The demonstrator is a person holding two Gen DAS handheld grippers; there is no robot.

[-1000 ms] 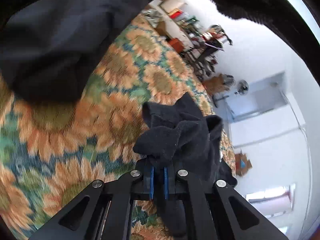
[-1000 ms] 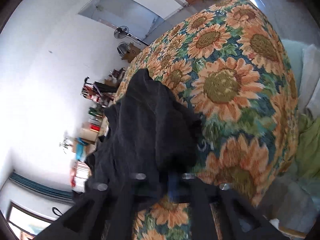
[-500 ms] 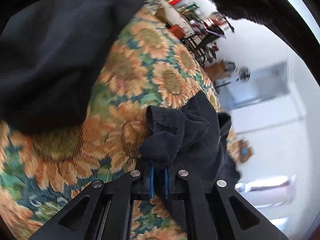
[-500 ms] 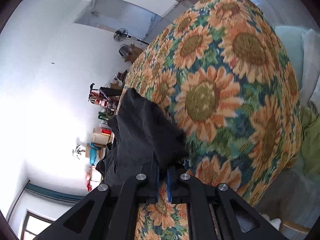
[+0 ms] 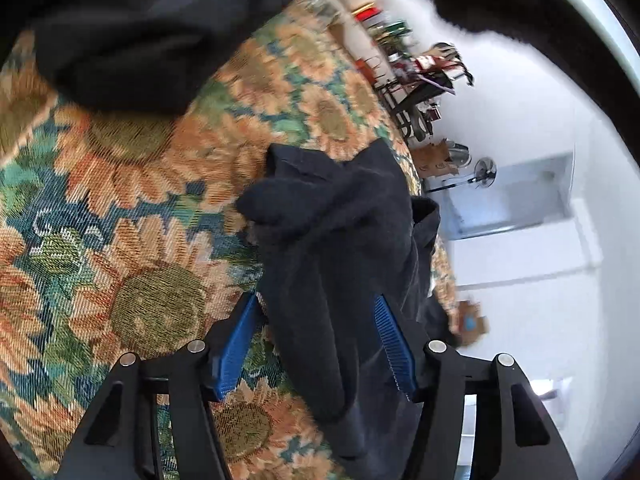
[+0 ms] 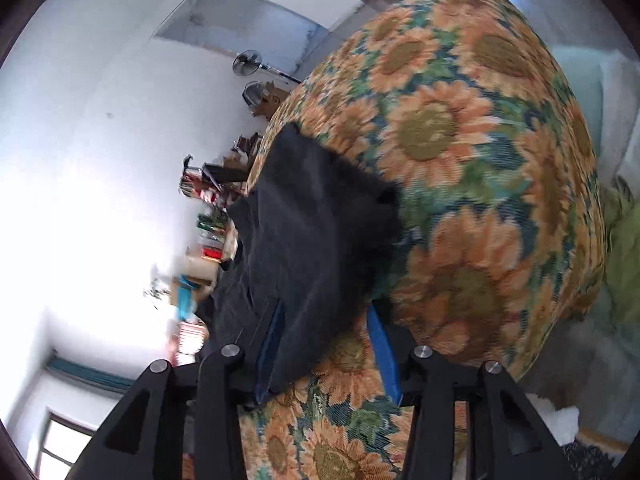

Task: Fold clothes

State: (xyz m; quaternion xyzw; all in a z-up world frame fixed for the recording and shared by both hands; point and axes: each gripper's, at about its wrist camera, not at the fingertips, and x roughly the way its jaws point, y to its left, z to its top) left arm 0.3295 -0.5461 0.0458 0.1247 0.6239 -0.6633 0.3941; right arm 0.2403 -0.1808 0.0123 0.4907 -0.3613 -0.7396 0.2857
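The jaws of the left gripper (image 5: 316,344) stand wide apart, and a thick fold of the black garment (image 5: 340,240) lies between the two blue pads without being pressed by them. The jaws of the right gripper (image 6: 326,344) are wide apart in the same way; another part of the garment (image 6: 312,232) lies over the left pad and does not reach the right one. So neither gripper has a hold on the cloth now.

From both jaws the garment runs straight forward along the fingers, in a bunched ridge, and it rests on the sunflower-patterned cover (image 6: 460,160) near its edge on the room side. I judge that the left gripper is better placed: the cloth sits centred in its gap, so it only needs to close.
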